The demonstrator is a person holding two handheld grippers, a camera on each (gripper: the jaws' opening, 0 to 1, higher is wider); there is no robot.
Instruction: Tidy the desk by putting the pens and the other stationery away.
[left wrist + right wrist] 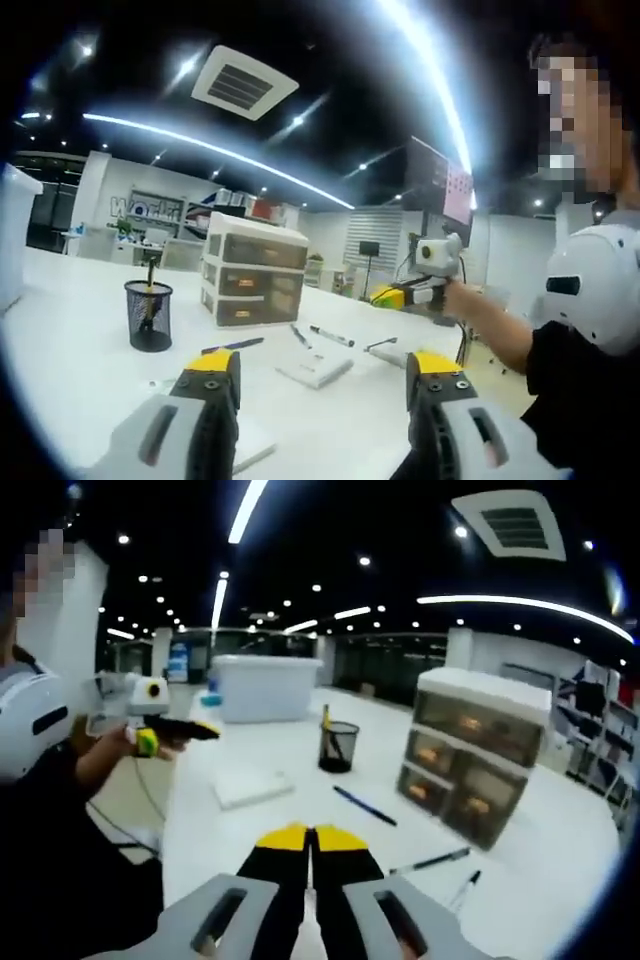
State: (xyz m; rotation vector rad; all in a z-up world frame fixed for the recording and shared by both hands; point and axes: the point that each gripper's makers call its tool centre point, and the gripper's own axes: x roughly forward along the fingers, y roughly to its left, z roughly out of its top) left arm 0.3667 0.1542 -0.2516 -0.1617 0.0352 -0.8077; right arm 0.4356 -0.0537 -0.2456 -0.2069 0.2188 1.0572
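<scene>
White counter (80,330) carries loose pens (331,336), a notepad (314,368), a mesh pen cup (149,315) and a three-drawer organiser (252,270) just beside the cup. Left gripper (320,385) hovers with fingers spread and empty. Right gripper (311,852) hovers with fingers closed together on nothing, a blue pen (365,806) lying on the counter ahead.

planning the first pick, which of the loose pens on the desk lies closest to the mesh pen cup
The blue pen, lying flat just in front of the black mesh pen cup. The two dark pens lie farther off, near the drawer unit.

Left hand-held gripper (322,385) jaws wide apart; right hand-held gripper (311,842) jaws together, empty
</scene>
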